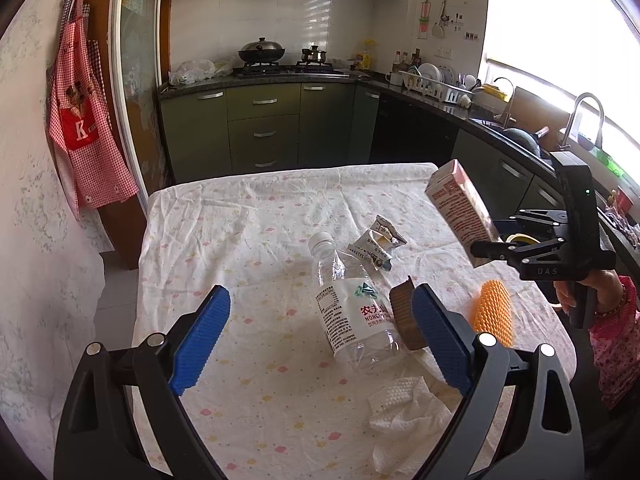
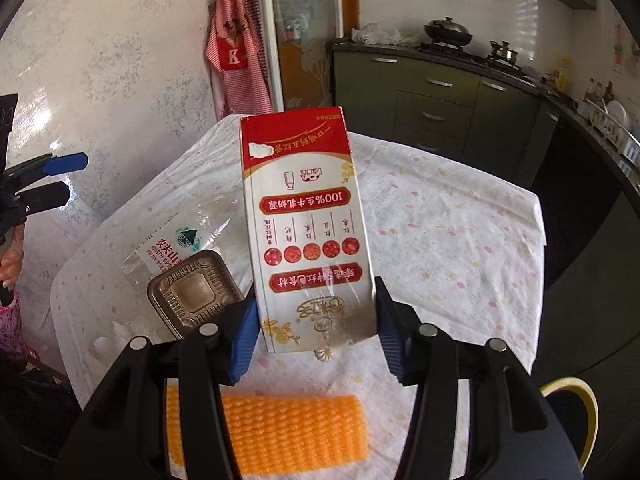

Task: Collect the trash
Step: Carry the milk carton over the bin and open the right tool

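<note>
Above the tabletop (image 2: 460, 240), the right gripper (image 2: 316, 332) clamps a milk carton (image 2: 308, 224) by its lower end, long axis running away from the jaws, tilted. Judged light, stiff, crushable; hold across flat faces. The left gripper (image 1: 320, 340) stands wide, empty, over a lying water bottle (image 1: 352, 312).

Daylight floods in from the window (image 1: 560, 40), blown out to pure white glare in the left wrist view. The tabletop (image 1: 260, 220) is evenly lit with soft shadows. Both fisheye views bend straight lines near the edges (corners go black); focus stays fairly sharp.
</note>
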`<control>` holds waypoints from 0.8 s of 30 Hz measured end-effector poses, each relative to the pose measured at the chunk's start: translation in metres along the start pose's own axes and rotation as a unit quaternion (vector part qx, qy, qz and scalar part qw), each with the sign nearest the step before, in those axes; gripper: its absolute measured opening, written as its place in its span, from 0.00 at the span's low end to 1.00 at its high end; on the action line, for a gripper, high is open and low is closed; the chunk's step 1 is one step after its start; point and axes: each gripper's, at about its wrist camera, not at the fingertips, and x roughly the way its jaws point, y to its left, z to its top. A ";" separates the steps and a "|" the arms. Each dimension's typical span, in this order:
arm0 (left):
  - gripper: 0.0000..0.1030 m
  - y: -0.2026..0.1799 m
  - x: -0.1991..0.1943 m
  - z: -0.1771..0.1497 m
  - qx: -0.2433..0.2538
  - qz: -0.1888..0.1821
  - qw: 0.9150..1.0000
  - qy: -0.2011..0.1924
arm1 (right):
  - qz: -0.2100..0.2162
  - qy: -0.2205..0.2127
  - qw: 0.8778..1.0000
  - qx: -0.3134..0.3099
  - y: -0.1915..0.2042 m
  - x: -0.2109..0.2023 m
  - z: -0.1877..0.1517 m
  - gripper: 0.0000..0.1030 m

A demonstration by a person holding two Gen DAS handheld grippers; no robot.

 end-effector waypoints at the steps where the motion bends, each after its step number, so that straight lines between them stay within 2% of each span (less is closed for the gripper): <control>1: 0.88 -0.002 0.000 0.000 0.002 -0.001 1.000 0.000 | -0.009 -0.004 1.000 0.013 -0.008 -0.009 -0.007 0.49; 4: 0.88 -0.008 -0.001 0.001 0.010 -0.001 1.000 0.000 | -0.047 -0.012 0.997 0.059 -0.038 -0.034 -0.030 0.49; 7: 0.88 -0.015 -0.002 0.002 0.016 -0.004 1.000 -0.001 | -0.091 -0.010 0.989 0.117 -0.075 -0.059 -0.059 0.49; 11: 0.88 -0.027 -0.001 0.003 0.025 -0.008 1.000 0.000 | -0.162 0.011 0.968 0.190 -0.124 -0.086 -0.103 0.49; 13: 0.88 -0.033 0.000 0.003 0.032 -0.010 0.999 0.002 | -0.182 0.026 0.957 0.223 -0.145 -0.093 -0.123 0.49; 17: 0.88 -0.047 0.003 0.007 0.044 -0.014 0.999 0.004 | -0.207 0.051 0.940 0.267 -0.171 -0.096 -0.158 0.49; 21: 0.88 -0.059 0.005 0.009 0.056 -0.021 0.998 0.005 | -0.213 0.061 0.923 0.314 -0.194 -0.085 -0.176 0.50; 23: 0.88 -0.063 0.006 0.008 0.062 -0.022 0.998 0.006 | -0.214 0.047 0.914 0.340 -0.205 -0.085 -0.183 0.61; 24: 0.88 -0.064 0.006 0.008 0.063 -0.022 0.998 0.008 | -0.217 0.040 0.910 0.352 -0.208 -0.086 -0.185 0.62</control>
